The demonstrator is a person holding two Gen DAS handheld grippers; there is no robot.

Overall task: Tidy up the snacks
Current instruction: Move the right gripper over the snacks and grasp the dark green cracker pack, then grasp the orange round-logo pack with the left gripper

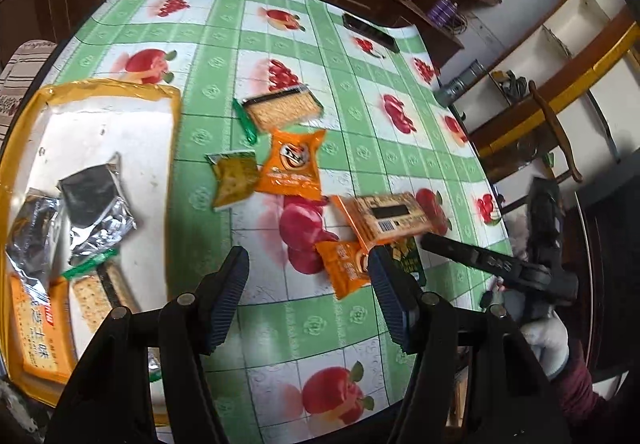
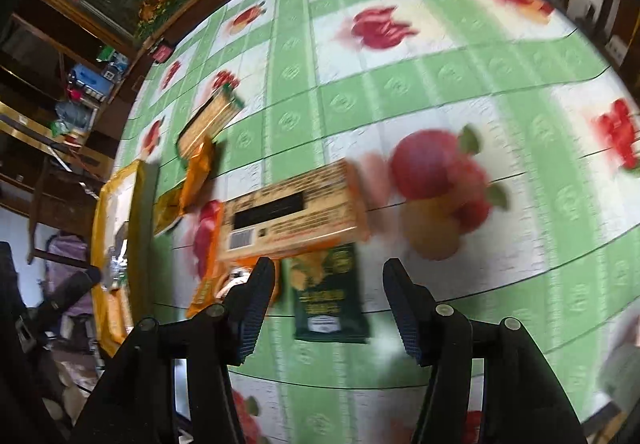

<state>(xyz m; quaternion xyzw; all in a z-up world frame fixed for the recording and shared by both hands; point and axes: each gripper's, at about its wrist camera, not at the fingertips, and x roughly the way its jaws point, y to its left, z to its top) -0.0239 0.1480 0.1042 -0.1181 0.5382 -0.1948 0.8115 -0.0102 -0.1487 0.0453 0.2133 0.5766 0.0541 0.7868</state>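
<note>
The left wrist view shows the whole yellow tray [image 1: 108, 88] at the left of the frame. The right wrist view shows only its thin edge, at the left.

In the tray lie 2 silver foil packs [image 1: 94, 208], a cracker pack [image 1: 100, 296] and an orange box [image 1: 40, 332].

On the green fruit tablecloth [image 1: 352, 116] in the middle lie the loose snacks: a clear cracker packet [image 1: 282, 110], an orange pouch [image 1: 292, 164], a yellow packet [image 1: 234, 180], a long orange box [image 2: 292, 212] with a barcode, and a dark green bag [image 2: 328, 296] just below it.

The left gripper [image 1: 308, 296] is spread apart with nothing in it. The right gripper [image 2: 328, 304] is spread too, above the green bag, not pinching it.
</note>
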